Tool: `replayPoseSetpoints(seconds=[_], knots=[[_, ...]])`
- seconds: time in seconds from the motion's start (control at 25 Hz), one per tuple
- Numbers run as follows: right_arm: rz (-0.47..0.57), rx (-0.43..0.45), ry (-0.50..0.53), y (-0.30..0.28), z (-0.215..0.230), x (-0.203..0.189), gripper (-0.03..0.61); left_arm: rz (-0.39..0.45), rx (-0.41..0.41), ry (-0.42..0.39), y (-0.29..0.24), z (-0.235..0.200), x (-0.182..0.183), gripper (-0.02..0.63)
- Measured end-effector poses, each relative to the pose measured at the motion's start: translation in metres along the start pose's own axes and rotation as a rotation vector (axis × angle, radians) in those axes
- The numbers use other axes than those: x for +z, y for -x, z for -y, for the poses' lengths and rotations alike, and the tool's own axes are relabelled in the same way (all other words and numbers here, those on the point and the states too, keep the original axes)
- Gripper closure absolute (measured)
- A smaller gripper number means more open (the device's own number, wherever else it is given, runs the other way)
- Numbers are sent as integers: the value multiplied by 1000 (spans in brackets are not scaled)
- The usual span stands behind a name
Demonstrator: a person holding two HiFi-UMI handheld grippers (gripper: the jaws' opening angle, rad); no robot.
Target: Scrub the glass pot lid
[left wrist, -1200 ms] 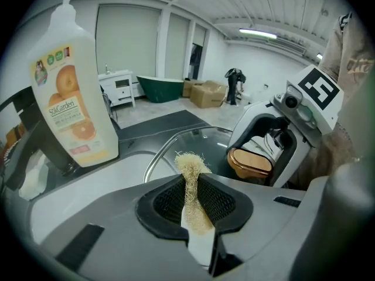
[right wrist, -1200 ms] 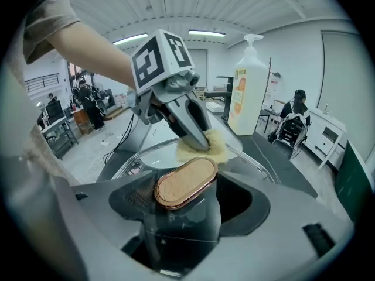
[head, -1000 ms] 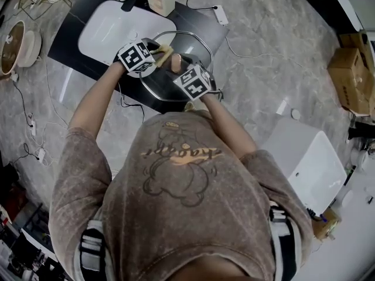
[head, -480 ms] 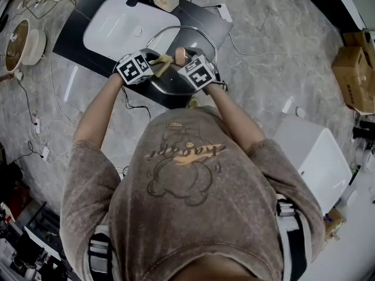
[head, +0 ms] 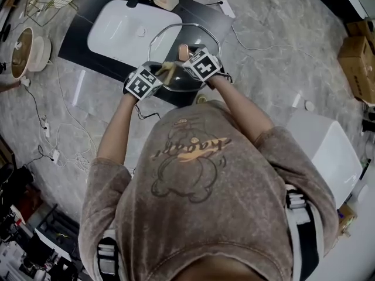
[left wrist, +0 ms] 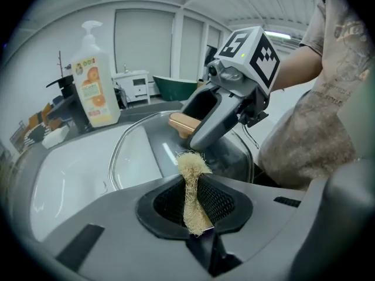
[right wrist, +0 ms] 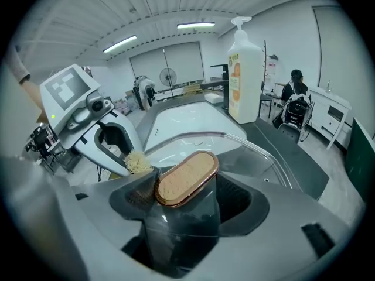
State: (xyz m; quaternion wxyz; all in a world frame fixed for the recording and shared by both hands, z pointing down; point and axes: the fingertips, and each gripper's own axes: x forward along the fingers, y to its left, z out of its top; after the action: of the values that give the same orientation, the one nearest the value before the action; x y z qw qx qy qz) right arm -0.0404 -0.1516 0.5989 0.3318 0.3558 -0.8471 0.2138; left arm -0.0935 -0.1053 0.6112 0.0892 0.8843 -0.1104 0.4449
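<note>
My right gripper [right wrist: 186,209] is clamped on the knob [right wrist: 186,178], holding the lid [right wrist: 252,154] at my twelve o'clock. My left gripper [left wrist: 196,202] pinches the scrubber [left wrist: 188,167] at the knob's nine o'clock. I see no suds, so I judge most scrubbing remains.

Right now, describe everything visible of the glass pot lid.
The glass pot lid is round, clear glass with a thin metal rim and an oval, wood-look knob ringed in copper colour on a dark stem. The right gripper is shut on that stem, holding the lid tilted over the black counter beside the white sink. The left gripper holds a loofah scrubber against or just off the glass near the knob.
</note>
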Motion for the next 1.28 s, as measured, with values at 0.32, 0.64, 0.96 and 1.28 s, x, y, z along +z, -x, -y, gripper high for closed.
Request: replayPoseSetpoints(seconds=[0.32, 0.64, 0.96, 1.28], knots=[[-19, -7, 2, 2, -1, 0, 275, 38, 72, 194, -5, 26, 5, 548], [-13, -13, -7, 1, 1, -3, 278, 61, 79, 279, -26, 47, 26, 548], [-6, -12, -10, -1, 3, -2, 279, 117, 76, 401, -31, 58, 38, 548], [-4, -7, -6, 0, 2, -3, 278, 139, 31, 364, -42, 81, 52, 548]])
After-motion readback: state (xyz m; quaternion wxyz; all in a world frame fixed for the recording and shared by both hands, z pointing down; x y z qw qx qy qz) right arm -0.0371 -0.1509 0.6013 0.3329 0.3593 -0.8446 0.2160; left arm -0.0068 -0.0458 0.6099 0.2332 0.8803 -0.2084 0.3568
